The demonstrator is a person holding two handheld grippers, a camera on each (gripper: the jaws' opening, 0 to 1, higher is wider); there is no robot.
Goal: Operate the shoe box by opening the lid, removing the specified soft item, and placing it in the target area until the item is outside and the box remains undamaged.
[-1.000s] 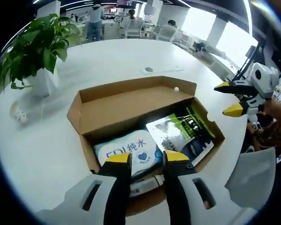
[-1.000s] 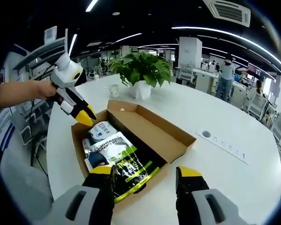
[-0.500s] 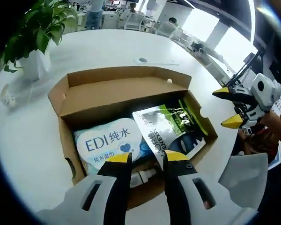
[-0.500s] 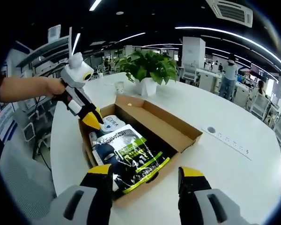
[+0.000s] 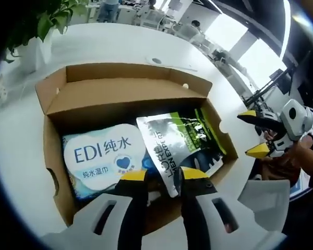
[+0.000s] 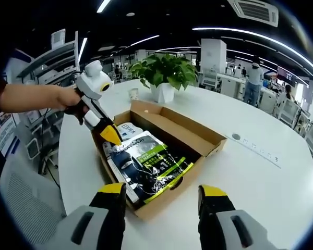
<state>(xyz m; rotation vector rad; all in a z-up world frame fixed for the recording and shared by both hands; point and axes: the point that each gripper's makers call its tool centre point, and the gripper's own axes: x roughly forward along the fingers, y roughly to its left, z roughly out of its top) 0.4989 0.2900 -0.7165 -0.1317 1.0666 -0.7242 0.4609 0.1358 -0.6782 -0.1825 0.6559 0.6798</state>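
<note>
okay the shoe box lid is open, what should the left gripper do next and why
Probably lower the left gripper onto the white EDI wipes pack and close on its near edge. The shoe box is open, the jaws hover apart just above the pack's edge, and the silver-green pouch lies beside it, partly overlapping.

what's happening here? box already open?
Yes. The shoe box sits open on the white table, lid folded back. Inside lie a pack of wet wipes and a silver and green pouch beside it. The left gripper hangs just over the near end of the box, jaws slightly apart, holding nothing. The right gripper waits open by the box's side. Nothing is out yet.
</note>
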